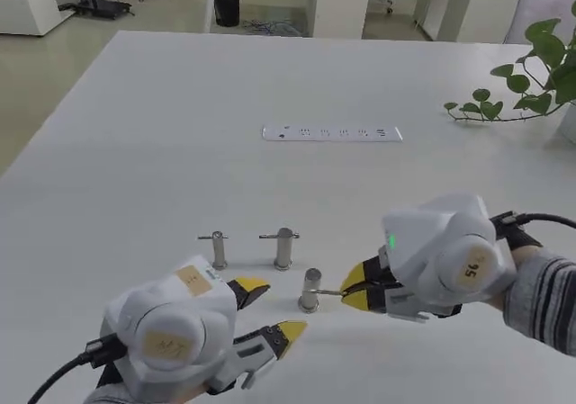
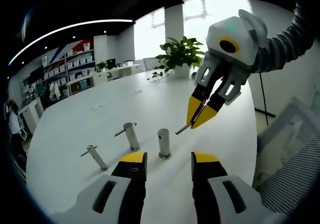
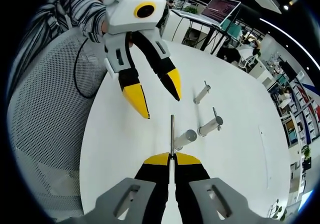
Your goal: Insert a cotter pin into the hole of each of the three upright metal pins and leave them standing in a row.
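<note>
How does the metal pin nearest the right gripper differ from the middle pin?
The middle pin has a cotter pin crosswise near its top; the nearest pin has none. In the head view, the nearest pin stands nearer the camera than the middle pin. Both stand upright.

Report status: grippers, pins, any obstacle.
Right gripper shut on cotter pin, tip near bare metal pin. Left gripper open, empty. Other two pins fitted. Nothing blocking.
</note>
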`<state>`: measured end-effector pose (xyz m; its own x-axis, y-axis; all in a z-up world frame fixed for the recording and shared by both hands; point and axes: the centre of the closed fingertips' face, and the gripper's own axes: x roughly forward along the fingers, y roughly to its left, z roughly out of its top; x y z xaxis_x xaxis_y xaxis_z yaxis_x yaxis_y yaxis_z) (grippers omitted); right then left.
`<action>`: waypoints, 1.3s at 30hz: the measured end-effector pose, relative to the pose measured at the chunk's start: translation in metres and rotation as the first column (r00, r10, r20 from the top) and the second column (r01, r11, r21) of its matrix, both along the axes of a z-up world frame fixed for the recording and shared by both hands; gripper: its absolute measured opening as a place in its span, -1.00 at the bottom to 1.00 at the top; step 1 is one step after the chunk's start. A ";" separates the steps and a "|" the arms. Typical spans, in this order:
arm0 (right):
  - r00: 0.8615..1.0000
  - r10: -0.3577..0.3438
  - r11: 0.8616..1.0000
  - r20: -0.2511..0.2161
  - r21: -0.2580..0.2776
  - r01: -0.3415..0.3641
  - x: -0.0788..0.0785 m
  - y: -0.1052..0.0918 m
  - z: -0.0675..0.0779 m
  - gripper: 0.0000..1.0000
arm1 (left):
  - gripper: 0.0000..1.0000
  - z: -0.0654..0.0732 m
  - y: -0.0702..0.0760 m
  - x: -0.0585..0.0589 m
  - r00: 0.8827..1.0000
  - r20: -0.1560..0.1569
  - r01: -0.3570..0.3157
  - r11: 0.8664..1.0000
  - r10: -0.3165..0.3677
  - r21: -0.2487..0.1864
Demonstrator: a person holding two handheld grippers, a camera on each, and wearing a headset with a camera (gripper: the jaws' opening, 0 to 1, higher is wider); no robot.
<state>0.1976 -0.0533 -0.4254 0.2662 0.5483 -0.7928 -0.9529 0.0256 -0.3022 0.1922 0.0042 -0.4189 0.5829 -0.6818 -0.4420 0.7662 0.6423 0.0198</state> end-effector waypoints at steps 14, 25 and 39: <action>0.999 -0.031 0.999 -0.018 -0.035 0.030 0.021 -0.020 -0.019 -1.00 | -0.34 -0.016 -0.010 0.020 0.997 -0.045 -0.057 0.998 0.056 -0.026; 1.000 -0.021 0.998 -0.023 -0.056 0.019 0.029 -0.025 -0.029 -1.00 | -0.45 -0.032 -0.026 0.035 0.994 -0.078 -0.071 0.997 0.070 -0.007; 1.000 0.006 0.998 -0.011 -0.062 -0.007 0.038 -0.024 -0.027 -1.00 | -0.68 -0.048 -0.043 0.048 0.990 -0.113 -0.091 0.996 0.090 -0.003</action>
<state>0.2358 -0.0776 -0.4527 0.2543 0.4996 -0.8281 -0.9561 0.0007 -0.2932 0.2407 -0.0389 -0.4666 0.5891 -0.6323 -0.5032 0.7021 0.7088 -0.0686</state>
